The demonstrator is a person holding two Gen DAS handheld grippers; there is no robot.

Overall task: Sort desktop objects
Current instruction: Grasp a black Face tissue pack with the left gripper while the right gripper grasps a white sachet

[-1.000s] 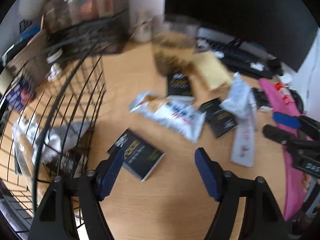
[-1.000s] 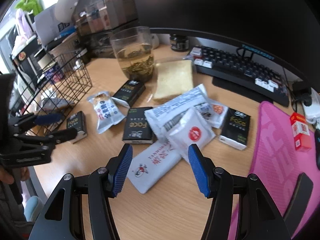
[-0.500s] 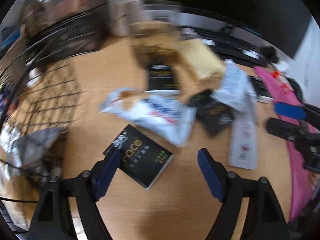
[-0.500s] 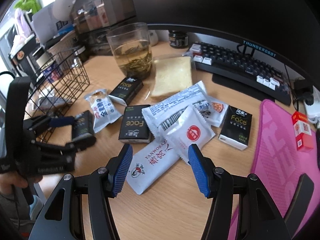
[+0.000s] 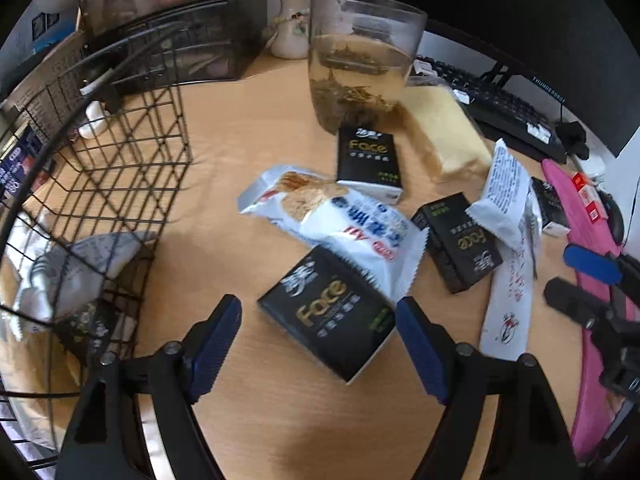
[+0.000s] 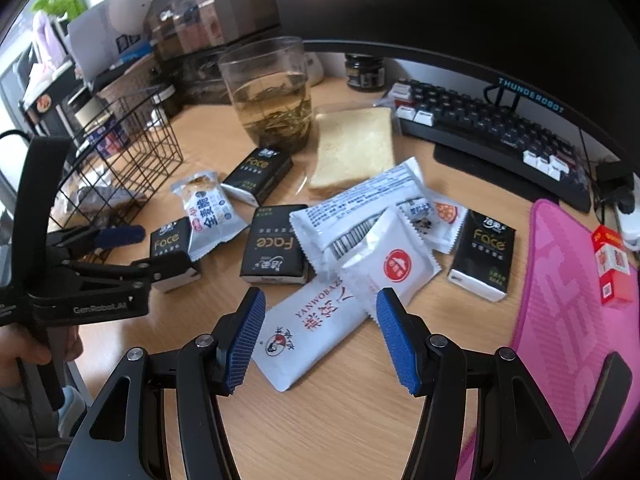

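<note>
Left wrist view: wire basket (image 5: pixel 120 184) at left holds packets; left tool (image 5: pixel 318 344), released, jaws just widened, straddles a black Face tissue pack (image 5: pixel 332 320) lying flat on the desk (image 5: pixel 248 132), pads not pressing it. Right wrist view: right tool (image 6: pixel 320 336), released, hangs above a white sachet (image 6: pixel 312 332) among scattered snack packets.

Soft daylight comes from the upper left, where the right wrist view blows out to white behind a green plant (image 6: pixel 60 2). The desk (image 6: pixel 360 420) is evenly lit, with faint shadows under the packets. The monitor (image 6: pixel 460 12) is a flat black mass. Both views bulge as fisheye pictures, with dark rounded corners and bent lines in the wire basket (image 5: pixel 120 184). The left wrist view is slightly smeared; the glass (image 5: pixel 360 60) and the far clutter look soft.
</note>
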